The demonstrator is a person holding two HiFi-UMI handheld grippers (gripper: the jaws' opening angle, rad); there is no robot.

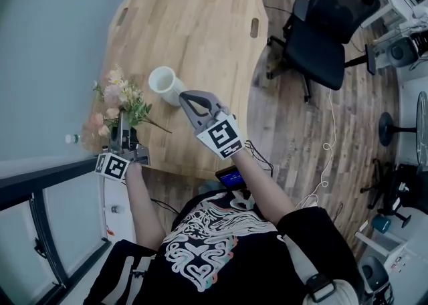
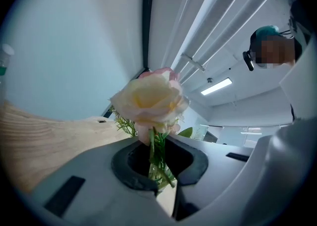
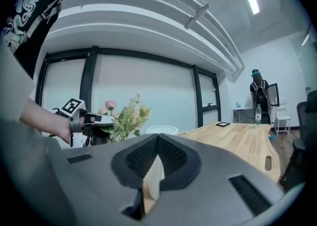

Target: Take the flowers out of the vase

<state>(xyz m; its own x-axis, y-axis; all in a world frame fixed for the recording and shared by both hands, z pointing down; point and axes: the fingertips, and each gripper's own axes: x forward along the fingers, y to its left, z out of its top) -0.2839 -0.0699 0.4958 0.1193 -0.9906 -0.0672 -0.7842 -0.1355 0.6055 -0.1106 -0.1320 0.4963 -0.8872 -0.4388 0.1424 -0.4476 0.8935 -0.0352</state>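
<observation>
A bunch of pink and cream flowers (image 1: 120, 99) with green leaves hangs over the left edge of the wooden table (image 1: 200, 23), clear of the vase. My left gripper (image 1: 122, 124) is shut on its stems. In the left gripper view a cream rose (image 2: 151, 98) stands just past the jaws, and the green stems (image 2: 157, 163) are pinched between them. The white vase (image 1: 164, 83) lies tilted on the table to the right of the flowers. My right gripper (image 1: 186, 98) is shut with nothing in it, its tips at the vase's lower side. The vase's rim (image 3: 161, 130) shows just beyond the right gripper (image 3: 157, 163).
A black office chair (image 1: 328, 29) stands to the right of the table on the plank floor. A glass wall with dark frames (image 1: 40, 190) runs close along the left. A small bottle (image 1: 70, 138) sits by the flowers. A person (image 3: 258, 91) stands far off.
</observation>
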